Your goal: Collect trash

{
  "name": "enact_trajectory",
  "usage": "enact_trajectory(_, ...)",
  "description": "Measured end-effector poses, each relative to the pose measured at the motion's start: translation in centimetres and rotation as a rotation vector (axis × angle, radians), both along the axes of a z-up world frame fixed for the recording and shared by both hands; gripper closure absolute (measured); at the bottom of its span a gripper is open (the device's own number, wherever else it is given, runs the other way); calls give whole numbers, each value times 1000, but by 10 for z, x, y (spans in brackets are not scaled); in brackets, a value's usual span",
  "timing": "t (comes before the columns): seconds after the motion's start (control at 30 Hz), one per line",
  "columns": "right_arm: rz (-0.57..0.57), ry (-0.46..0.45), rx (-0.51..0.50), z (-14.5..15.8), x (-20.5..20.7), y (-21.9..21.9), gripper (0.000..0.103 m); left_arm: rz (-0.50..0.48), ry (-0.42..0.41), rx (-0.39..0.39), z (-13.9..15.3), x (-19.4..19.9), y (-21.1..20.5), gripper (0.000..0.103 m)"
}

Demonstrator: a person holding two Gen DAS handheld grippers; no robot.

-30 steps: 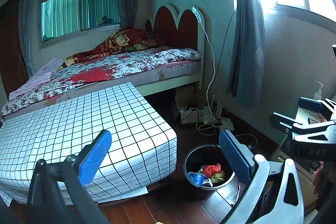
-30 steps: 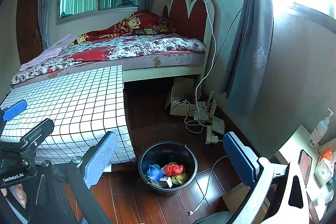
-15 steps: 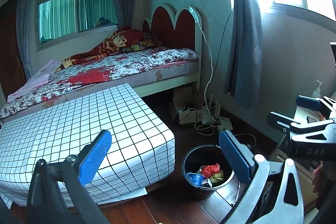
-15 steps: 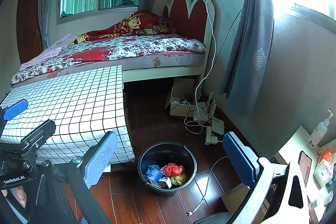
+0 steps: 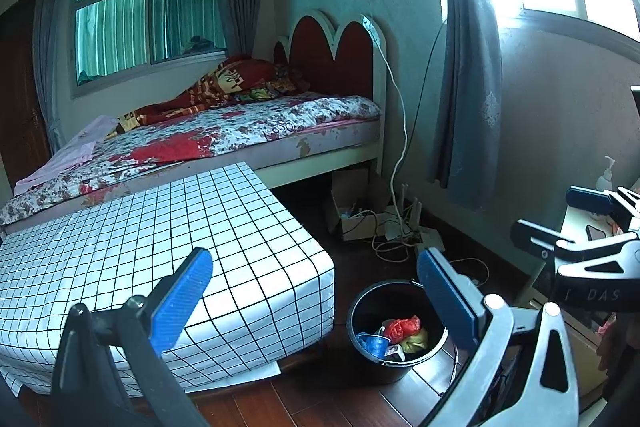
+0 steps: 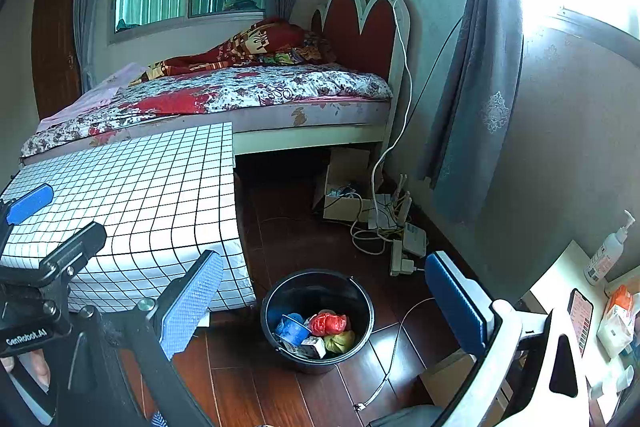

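A black bucket stands on the dark wood floor beside the checked mattress; it also shows in the left wrist view as the bucket. Inside lie a red bag, a blue cup, a yellow-green wad and a small carton. My right gripper hangs open above the bucket, nothing between its blue pads. My left gripper is open too, left of and above the bucket. Each gripper shows at the edge of the other's view.
A low mattress with a black grid sheet fills the left. Behind it stands a bed with a red headboard. Cables, a router and a cardboard box clutter the floor by the wall. A desk with a phone and pump bottle sits right.
Both views have shifted only slightly; the left wrist view has drifted a little so the bucket sits marginally lower. Both grippers stay open and empty.
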State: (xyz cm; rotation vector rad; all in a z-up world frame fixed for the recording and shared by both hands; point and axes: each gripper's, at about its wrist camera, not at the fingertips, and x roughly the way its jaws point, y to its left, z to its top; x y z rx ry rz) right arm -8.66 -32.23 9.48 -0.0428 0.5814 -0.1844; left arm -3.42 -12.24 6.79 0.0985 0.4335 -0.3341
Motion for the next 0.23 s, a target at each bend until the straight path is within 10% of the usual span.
enact_trajectory(0.23, -2, 0, -1, -1, 1, -2, 1, -5, -3, -12, 0, 1, 3, 1)
